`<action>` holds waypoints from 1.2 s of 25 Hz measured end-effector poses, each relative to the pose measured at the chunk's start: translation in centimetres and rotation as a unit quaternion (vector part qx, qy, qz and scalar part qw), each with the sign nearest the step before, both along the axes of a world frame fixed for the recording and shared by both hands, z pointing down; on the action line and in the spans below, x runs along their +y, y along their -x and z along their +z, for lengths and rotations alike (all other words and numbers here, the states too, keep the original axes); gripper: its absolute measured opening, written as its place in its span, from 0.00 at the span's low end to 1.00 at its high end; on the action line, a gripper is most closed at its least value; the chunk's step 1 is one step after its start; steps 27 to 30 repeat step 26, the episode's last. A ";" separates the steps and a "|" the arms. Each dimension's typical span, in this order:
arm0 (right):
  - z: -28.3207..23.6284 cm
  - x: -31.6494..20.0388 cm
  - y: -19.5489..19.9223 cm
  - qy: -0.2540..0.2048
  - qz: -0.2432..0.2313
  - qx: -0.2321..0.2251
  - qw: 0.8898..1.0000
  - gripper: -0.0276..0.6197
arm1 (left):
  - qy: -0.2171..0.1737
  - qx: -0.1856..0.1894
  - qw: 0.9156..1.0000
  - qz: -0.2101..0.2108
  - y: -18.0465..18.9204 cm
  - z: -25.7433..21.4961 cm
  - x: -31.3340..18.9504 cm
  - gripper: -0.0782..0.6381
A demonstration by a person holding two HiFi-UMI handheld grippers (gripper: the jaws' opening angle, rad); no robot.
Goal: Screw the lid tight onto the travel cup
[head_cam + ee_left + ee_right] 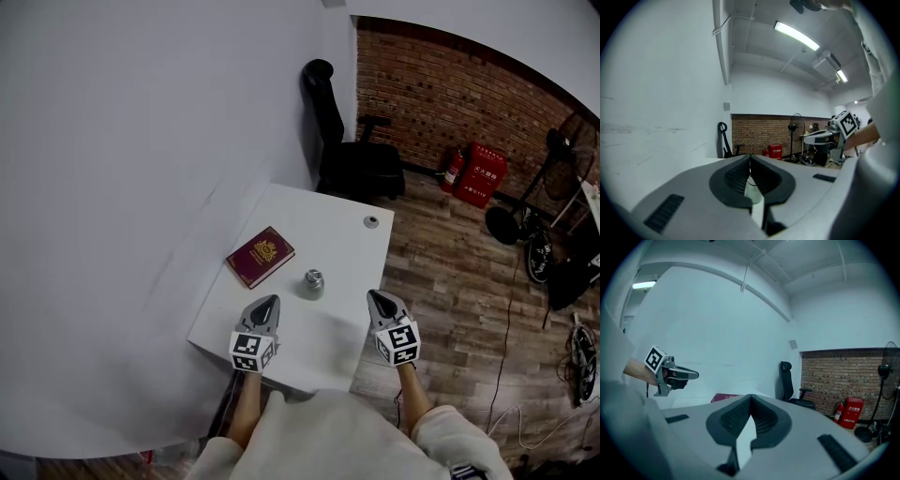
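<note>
Maroon book (260,256) on white table (323,220)
Lies flat, left side; black office chair (342,155) behind table, brick wall (422,94) beyond.

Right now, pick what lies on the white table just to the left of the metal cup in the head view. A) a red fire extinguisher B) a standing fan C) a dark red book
C: a dark red book with a gold emblem lies flat on the white table, just left of the metal cup.

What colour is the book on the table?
The book is maroon with a gold emblem; clearest in head view.
</note>
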State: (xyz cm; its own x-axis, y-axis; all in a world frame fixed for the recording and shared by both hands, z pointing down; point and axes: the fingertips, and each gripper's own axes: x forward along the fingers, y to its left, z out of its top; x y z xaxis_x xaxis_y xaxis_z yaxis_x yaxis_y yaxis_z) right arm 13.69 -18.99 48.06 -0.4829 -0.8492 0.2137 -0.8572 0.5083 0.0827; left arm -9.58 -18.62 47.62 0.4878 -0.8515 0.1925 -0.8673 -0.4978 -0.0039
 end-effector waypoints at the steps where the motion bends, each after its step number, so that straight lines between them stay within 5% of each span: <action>1: 0.1 0.0 0.0 0.000 0.001 0.000 1.000 0.04 | -0.001 0.000 1.000 0.000 0.0 0.0 0.0 0.12; 30: 0.7 0.3 0.2 0.005 -0.004 0.001 1.000 0.04 | 0.005 0.000 1.000 -0.008 0.4 0.5 0.2 0.12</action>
